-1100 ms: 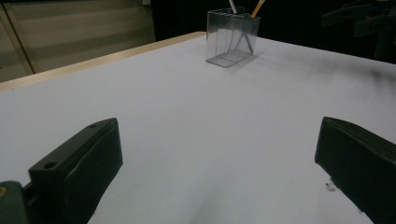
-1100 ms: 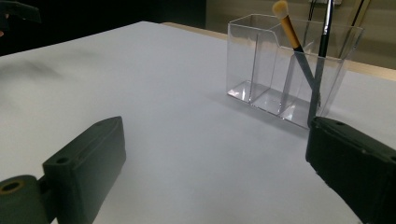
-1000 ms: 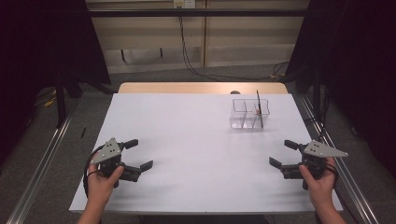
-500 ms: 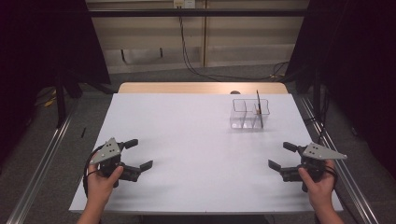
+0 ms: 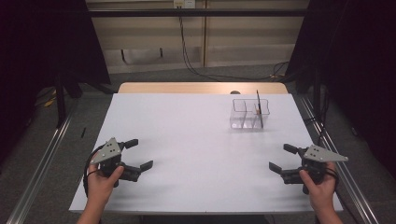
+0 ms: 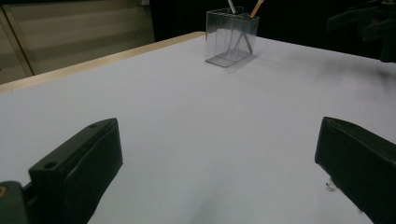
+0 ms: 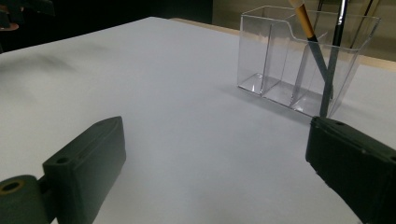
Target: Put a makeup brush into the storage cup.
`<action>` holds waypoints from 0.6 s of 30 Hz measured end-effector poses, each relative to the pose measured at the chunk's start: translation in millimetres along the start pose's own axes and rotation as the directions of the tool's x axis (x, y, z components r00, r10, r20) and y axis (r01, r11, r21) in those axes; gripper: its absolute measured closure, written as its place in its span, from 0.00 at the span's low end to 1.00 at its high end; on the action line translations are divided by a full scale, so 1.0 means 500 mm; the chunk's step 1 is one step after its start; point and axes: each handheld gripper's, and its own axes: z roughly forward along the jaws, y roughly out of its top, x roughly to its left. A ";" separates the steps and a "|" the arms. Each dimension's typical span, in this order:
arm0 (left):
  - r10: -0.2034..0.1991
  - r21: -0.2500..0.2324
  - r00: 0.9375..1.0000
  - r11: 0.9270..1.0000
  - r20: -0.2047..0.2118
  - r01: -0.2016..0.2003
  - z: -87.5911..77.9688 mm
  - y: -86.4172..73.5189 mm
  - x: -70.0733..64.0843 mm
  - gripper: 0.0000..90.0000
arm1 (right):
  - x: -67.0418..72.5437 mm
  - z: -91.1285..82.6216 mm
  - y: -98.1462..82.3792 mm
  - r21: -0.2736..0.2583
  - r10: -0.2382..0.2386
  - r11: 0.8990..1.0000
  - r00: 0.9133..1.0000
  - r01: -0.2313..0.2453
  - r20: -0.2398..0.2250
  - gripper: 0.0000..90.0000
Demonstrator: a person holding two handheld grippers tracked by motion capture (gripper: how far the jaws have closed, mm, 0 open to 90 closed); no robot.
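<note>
A wide white rectangular table (image 5: 201, 140) carries a clear plastic three-compartment organiser box (image 5: 250, 113) near its far right corner. Two slim brushes stand tilted in its rightmost compartment: one with a black handle (image 7: 337, 28), one with an orange-tan handle (image 7: 303, 21). The left hand-held black two-jaw gripper (image 5: 138, 154) rests at the near left edge, jaws spread wide apart around nothing. The right hand-held black two-jaw gripper (image 5: 282, 157) sits near the right edge, jaws likewise apart, well short of the box.
</note>
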 end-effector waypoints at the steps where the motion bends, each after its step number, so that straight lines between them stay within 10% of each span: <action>1: 0.001 0.001 1.000 1.000 0.000 -0.001 0.000 0.000 0.000 0.01 | 0.001 0.000 -0.001 0.002 -0.003 1.000 1.000 0.003 -0.001 0.05; 18: 0.005 0.001 1.000 1.000 0.004 -0.005 0.005 0.002 -0.002 0.01 | 0.011 0.008 -0.009 0.035 -0.028 0.999 0.999 0.029 -0.023 0.05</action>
